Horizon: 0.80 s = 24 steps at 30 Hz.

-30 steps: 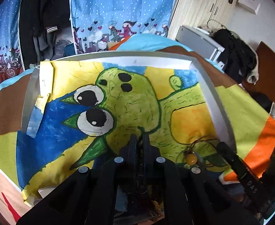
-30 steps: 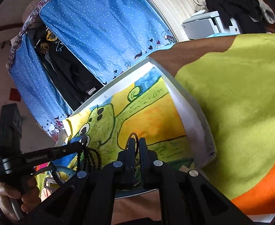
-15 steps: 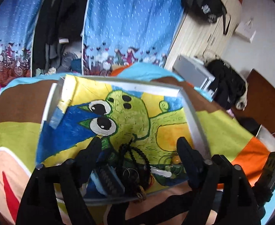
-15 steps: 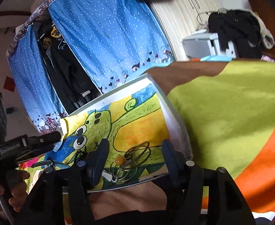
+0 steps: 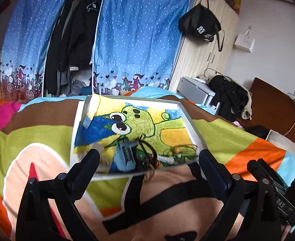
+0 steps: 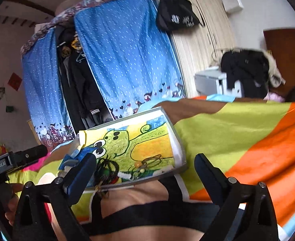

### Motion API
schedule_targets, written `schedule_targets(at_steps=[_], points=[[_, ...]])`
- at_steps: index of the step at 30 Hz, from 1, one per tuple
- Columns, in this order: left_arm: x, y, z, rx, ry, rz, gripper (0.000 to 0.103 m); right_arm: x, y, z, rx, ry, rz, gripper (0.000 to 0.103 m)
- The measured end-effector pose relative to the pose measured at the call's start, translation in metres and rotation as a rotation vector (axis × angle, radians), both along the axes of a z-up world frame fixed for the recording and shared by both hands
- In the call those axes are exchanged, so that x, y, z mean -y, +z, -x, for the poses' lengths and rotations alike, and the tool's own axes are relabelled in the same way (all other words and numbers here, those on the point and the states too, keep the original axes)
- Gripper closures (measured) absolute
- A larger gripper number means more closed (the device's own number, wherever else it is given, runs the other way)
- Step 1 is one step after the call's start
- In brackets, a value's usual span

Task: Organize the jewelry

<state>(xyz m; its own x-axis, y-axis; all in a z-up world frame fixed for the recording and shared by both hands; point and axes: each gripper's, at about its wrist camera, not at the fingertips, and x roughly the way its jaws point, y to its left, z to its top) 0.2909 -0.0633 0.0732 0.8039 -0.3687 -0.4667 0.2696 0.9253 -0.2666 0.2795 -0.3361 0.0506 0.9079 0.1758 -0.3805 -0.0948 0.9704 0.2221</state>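
- Bed [image 5: 217, 136]: covered by a bright patchwork blanket; it carries the tray and gives a soft, uneven footing.
- Tray [image 5: 193, 124]: shallow, white-rimmed, lined with a green cartoon drawing; it lies ahead of both tools, its near edge just beyond their tips.
- Left tool [image 5: 147, 160]: jaws have just been opening and now stand wide, with nothing between them; it sits back from the tray, pointing slightly downward at the near edge.
- Right tool [image 6: 145, 166]: jaws have likewise just been opening, wide and empty; same shallow downward aim, seen at a tilt. A hand [image 6: 8, 204] grips the left tool's handle at the left of this view.
- Jewelry: a dark bead string [image 5: 145, 152], thin wire loops [image 5: 183, 146] and an orange bead [image 5: 177, 150] lie clustered at the tray's near edge, beside a blue pouch [image 5: 125, 154].
- Risk, as judged: the pieces overlap, so a grasp at one may drag its neighbour; pressing on the rim could tip the tray on the soft bed and spill the jewelry.
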Motion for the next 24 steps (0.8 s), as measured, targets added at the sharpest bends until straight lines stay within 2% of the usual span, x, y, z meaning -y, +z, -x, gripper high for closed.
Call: schedule_targets(at_steps=[6, 13, 18, 24], points=[[-0.010, -0.009, 0.056, 0.045, -0.017, -0.019, 0.006, -0.014, 0.002, 0.062, 0.041, -0.009, 0.086, 0.000], [-0.023, -0.033, 0.097, 0.005, -0.042, -0.059, 0.006, -0.025, -0.004, 0.104, 0.010, -0.015, 0.109, 0.000], [-0.032, -0.059, 0.107, -0.039, -0.029, -0.127, 0.006, -0.034, -0.019, 0.118, -0.095, 0.004, 0.107, 0.000], [-0.036, -0.094, 0.102, -0.167, -0.017, -0.200, 0.006, -0.047, -0.052, 0.117, -0.274, 0.058, 0.140, 0.000]])
